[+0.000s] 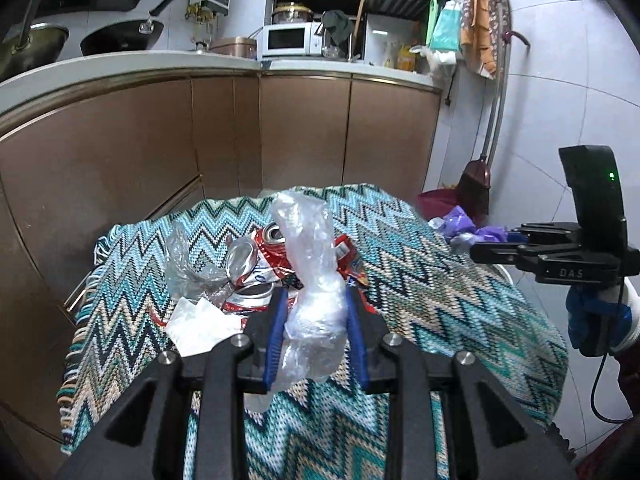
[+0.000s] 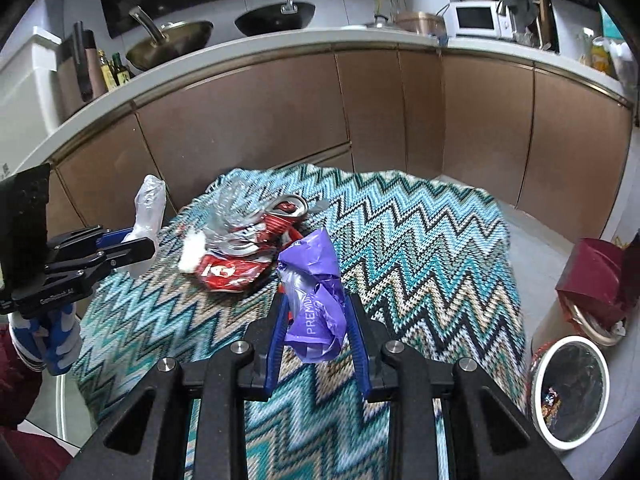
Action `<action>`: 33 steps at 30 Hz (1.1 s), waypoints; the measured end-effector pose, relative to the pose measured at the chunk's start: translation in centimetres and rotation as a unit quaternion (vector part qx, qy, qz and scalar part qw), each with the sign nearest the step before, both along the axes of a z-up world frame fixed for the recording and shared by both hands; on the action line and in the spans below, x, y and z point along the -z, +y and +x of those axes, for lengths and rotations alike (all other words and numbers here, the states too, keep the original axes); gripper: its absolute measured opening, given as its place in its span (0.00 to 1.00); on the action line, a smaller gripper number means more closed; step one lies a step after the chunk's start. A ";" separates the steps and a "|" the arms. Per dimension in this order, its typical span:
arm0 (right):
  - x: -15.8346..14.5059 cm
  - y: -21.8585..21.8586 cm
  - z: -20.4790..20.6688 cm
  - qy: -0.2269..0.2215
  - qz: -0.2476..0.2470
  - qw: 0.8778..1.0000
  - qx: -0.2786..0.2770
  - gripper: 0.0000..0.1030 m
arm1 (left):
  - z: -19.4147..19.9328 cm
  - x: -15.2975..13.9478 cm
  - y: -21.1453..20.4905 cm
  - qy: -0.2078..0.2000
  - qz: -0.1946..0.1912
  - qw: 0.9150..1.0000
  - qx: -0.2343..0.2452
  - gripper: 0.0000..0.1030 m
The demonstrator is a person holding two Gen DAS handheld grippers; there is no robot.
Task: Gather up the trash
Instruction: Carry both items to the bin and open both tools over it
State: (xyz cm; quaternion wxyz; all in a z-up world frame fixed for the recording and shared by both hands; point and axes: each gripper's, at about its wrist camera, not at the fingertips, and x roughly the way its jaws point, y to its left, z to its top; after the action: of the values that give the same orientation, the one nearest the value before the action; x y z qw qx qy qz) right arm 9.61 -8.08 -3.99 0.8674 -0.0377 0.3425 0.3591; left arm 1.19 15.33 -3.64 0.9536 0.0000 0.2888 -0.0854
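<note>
A: What does each gripper have now?

B: The left gripper (image 1: 316, 320) is closed on a clear plastic bag (image 1: 310, 276). The blue pads press both sides of the crumpled bag, approx. at its lower half, and the upper part stands up above the fingers. The right gripper (image 2: 316, 320) is closed in the same way on a purple plastic wrapper (image 2: 314, 292) (the word "PREMIUM" is partly readable on it).

A: And the rest of the trash?

B: It lies on the zigzag cloth (image 2: 420, 248) that covers the table, at the far-left part: crushed red cans (image 2: 256, 244), another clear film (image 1: 184, 256) and a white paper piece (image 1: 200, 324). The bin (image 2: 568, 392) stands on the floor at the near right, with a dark liner, some trash already inside.

A: How will these things handle?

B: Both held pieces look very light and soft. They give no resistance, so a pinch at the thick bunched middle seems safest; a thin edge could slip out of the pads. The film is also slippery, probably. The cans are stiffer but dented, w/ sharp-looking folds; taking one across the flattened body, not at the rim, looks best. The paper is thin, lies flat, and looks hard to pick up.
</note>
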 end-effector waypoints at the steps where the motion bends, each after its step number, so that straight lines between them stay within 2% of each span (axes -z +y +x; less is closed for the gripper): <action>1: -0.3 -0.2 -0.7 -0.004 0.002 1.000 0.002 0.26 | -0.5 -0.2 -0.2 -0.004 0.000 1.000 0.001 0.26; 9: -2.8 -2.9 -4.6 -0.036 0.021 0.999 0.027 0.26 | -4.2 -2.4 -1.7 -0.034 -0.004 0.999 0.012 0.26; 17: -3.6 -6.8 -6.4 -0.052 0.040 0.996 0.068 0.26 | -4.4 -3.2 -3.7 -0.039 -0.013 0.999 0.030 0.26; 22: -2.9 -10.6 -6.0 -0.052 0.039 0.991 0.116 0.26 | -2.3 -3.0 -6.5 -0.023 -0.013 0.998 0.058 0.26; 26: -1.3 -14.9 -4.5 -0.037 0.038 0.984 0.171 0.27 | 0.8 -2.8 -9.9 -0.006 -0.014 0.995 0.094 0.26; 33: 2.1 -22.0 -0.7 -0.006 0.033 0.966 0.256 0.27 | 8.8 -2.2 -19.7 0.019 -0.002 0.983 0.183 0.26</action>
State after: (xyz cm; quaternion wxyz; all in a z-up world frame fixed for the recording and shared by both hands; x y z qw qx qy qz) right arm 8.94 -30.03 -6.06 0.9332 0.0773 0.3236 0.1359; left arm 9.97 -4.39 -1.41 0.9164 0.0491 0.3015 -0.2588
